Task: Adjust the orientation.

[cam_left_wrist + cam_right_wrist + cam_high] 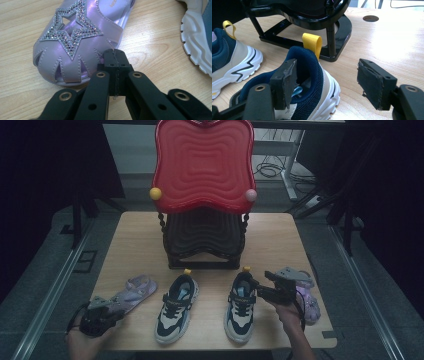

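Right tool [327, 83] gapes around the sneaker [309, 75] heel — left tool [115, 63], closed, beside the sandal [75, 42].

L claw [115, 75] jaws closed, low nr table edge; R claw [329, 82] jaws wide apart.

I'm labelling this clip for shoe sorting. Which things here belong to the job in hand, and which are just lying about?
In the job:
right sneaker, its heel collar between the open right gripper jaws
left sneaker
left sandal, by the shut left gripper
right sandal
red-topped rack, probably

Lying about:
floor cables
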Demonstrator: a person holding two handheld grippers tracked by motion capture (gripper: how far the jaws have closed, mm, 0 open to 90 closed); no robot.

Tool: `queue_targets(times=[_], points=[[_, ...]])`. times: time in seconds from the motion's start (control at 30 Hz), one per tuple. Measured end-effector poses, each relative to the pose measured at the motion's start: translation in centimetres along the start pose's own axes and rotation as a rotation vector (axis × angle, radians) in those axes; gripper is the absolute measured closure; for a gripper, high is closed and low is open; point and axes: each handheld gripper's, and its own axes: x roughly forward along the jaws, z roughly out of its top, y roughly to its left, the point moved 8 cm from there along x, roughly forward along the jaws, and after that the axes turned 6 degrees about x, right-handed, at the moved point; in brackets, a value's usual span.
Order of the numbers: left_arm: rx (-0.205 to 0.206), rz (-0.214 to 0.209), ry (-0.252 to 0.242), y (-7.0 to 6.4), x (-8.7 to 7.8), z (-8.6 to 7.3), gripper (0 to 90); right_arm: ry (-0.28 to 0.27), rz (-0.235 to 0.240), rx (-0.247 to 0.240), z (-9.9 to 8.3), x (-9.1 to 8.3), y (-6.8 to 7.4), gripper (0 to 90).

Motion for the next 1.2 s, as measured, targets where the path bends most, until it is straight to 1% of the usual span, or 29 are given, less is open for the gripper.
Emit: queue_targets(times=[0.13,0.2,0.33,0.4,0.43,0.5,0.53,0.57,0.6,0.63,0.67,0.7,0.77,0.8,1.0,1.2], points=[[-0.001,-0.001,0.006,0.3,0.0,0.1,90.0,0.004,-0.003,-0.003,-0.1,0.1,0.0,31.8],[-0.006,0.009,0.007,0.6,0.0,0.1,90.0,0.010,-0.007,-0.007,-0.3,0.3,0.0,31.7],[-0.014,0.000,0.012,0.8,0.0,0.1,90.0,0.012,-0.010,-0.005,-0.4,0.3,-0.1,31.7],[-0.020,0.003,0.015,1.0,-0.1,0.1,90.0,0.010,-0.012,-0.006,-0.4,0.2,-0.2,31.7],[-0.020,0.010,0.018,1.1,-0.1,0.0,90.0,0.010,-0.012,-0.007,-0.4,0.2,-0.2,31.8],[-0.022,0.036,0.029,1.5,-0.2,-0.2,90.0,0.011,-0.014,-0.005,-0.4,0.2,-0.2,31.7],[-0.025,0.062,0.038,1.9,-0.2,-0.3,90.0,0.010,-0.015,-0.005,-0.4,0.2,-0.2,31.7],[-0.030,0.078,0.042,2.2,-0.3,-0.4,90.0,0.010,-0.016,-0.006,-0.4,0.2,-0.3,31.7],[-0.040,0.106,0.051,2.8,-0.3,-0.4,90.0,0.010,-0.016,-0.005,-0.4,0.2,-0.3,31.7],[-0.042,0.109,0.056,3.0,-0.3,-0.5,90.0,0.012,-0.019,-0.006,-0.5,0.2,-0.4,31.7],[-0.053,0.105,0.062,3.3,0.0,-0.5,89.9,0.012,-0.019,-0.006,-0.5,0.2,-0.4,31.7],[-0.058,0.092,0.063,3.4,0.3,-0.5,89.7,0.014,-0.019,-0.007,-0.5,0.3,-0.4,31.6],[-0.063,0.075,0.064,3.3,0.7,-0.3,89.4,0.013,-0.021,-0.009,-0.5,0.2,-0.4,31.6],[-0.059,0.073,0.069,3.4,1.0,-0.2,89.4,0.013,-0.024,-0.003,-0.5,0.1,-0.5,31.7],[-0.079,0.064,0.056,3.9,0.7,-0.1,89.4,0.013,-0.029,0.002,-0.6,0.0,-0.8,31.6],[-0.125,0.067,0.029,5.2,0.3,0.4,89.4,0.012,-0.031,0.003,-0.6,-0.1,-0.8,31.6]])
